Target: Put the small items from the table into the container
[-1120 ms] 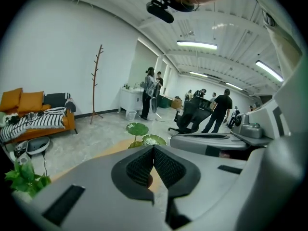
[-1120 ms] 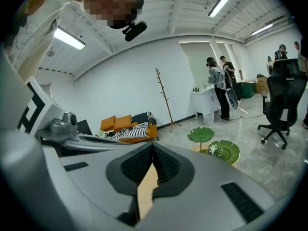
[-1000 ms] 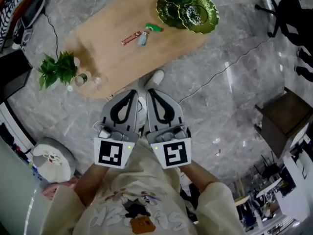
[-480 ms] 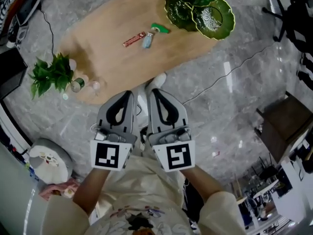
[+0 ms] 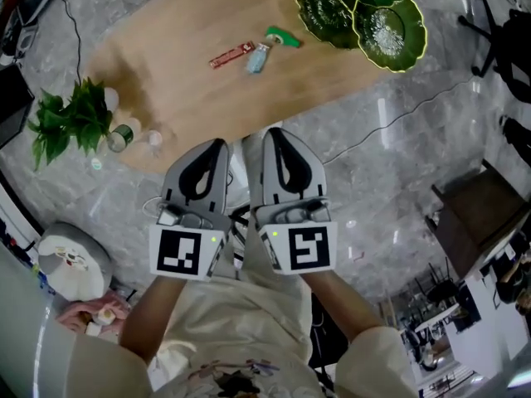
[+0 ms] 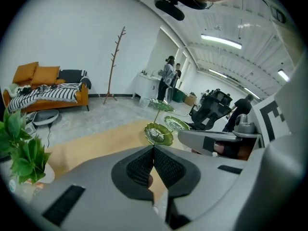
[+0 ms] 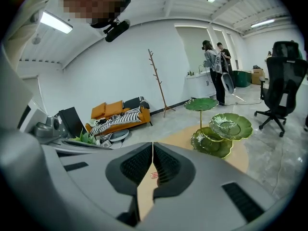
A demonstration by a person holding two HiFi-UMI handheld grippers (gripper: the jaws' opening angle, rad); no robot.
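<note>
On the oval wooden table lie a red packet, a pale blue item and a green item, close together. At the table's far right end stands a tiered set of green leaf-shaped dishes. My left gripper and right gripper hang side by side over the floor, short of the table's near edge. Both are shut and empty. In the left gripper view, the left gripper points at the dishes. The right gripper frames the red packet below its tips, with the dishes to the right.
A potted plant and small jars sit at the table's left end. A cable runs over the marble floor. A dark side table and an office chair stand at the right. Two people stand far off.
Both grippers have sunk together, still shut and side by side. In the head view the table and its items have slid toward the upper right.
</note>
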